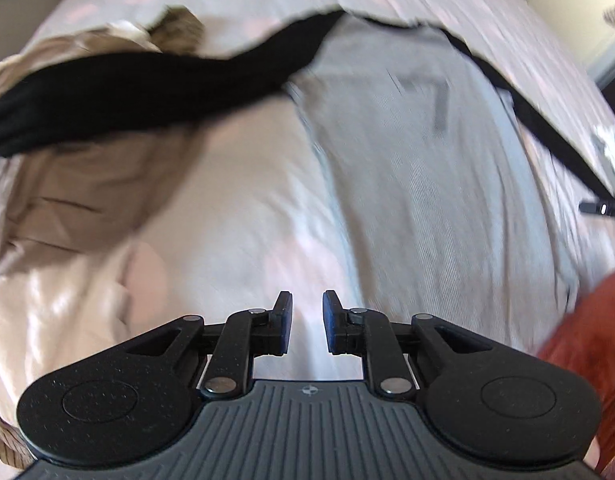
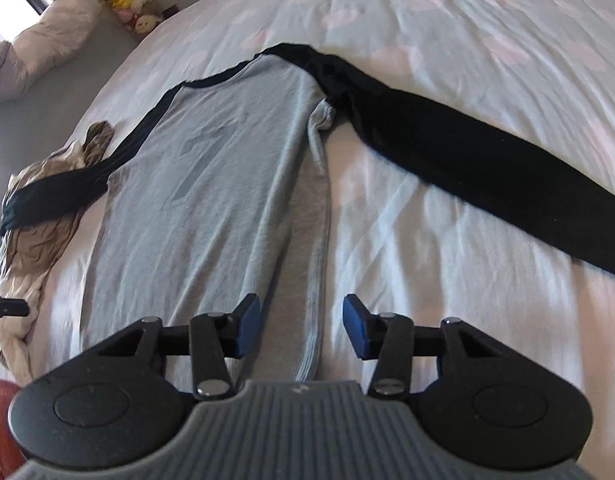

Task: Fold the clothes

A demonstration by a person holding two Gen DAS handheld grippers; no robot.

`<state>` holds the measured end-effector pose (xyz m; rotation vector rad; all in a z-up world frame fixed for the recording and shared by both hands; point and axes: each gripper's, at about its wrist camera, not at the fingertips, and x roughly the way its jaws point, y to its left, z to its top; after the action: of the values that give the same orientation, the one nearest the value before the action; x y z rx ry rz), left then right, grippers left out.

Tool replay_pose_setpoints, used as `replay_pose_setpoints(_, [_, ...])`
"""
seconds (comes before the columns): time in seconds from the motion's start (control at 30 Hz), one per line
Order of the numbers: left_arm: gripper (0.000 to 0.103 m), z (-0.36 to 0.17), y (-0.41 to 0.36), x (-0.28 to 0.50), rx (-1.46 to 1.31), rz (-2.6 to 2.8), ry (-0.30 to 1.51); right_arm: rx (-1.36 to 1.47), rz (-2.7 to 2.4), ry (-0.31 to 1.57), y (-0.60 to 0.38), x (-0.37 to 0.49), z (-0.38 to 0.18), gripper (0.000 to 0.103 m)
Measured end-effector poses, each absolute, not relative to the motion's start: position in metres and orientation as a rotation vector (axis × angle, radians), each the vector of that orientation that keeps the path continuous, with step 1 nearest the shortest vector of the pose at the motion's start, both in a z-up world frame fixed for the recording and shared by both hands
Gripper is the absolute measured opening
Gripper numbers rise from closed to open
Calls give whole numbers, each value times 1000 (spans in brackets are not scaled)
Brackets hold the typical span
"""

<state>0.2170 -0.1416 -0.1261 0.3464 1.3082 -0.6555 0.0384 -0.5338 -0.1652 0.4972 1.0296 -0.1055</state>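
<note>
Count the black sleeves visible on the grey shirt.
2. One black sleeve lies stretched across the bedsheet; the other sleeve drapes over the beige clothes pile.

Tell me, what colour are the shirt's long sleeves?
Black sleeves on a grey shirt; clearest in the right wrist view.

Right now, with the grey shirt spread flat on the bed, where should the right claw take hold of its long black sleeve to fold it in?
Grip the black sleeve near its cuff end, coming down from above. It lies straight and flat on the bedsheet, angled away from the grey shirt, so the far end probably carries the whole length over the body. The right claw stands open, holding nothing.
</note>
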Motion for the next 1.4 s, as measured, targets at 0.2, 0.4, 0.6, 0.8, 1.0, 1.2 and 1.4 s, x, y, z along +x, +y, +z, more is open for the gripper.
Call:
replay_pose_setpoints(0.2, [17,-168,-158,197,446,-656,1425,460,-19,1180,-510,30,-168,43])
replay_pose_setpoints(0.4, [17,-189,-163,185,437,-696,1463,392,0,1301,-494,36,-186,43])
replay_pose_setpoints(0.6, [19,-197,-161,181,403,-713,1470,382,6,1371,-489,43,-208,43])
replay_pose_setpoints(0.8, [26,-190,-150,175,295,-750,1470,393,9,1375,-492,41,-211,43])
replay_pose_setpoints(1.0, [26,-200,-164,177,333,-715,1504,403,20,1376,-490,39,-215,39])
replay_pose_setpoints(1.2, [6,-196,-180,169,379,-758,1482,422,36,1344,-499,34,-201,11])
replay_pose_setpoints(1.4, [5,-161,-173,164,358,-803,1448,491,78,1318,-516,18,-163,9])
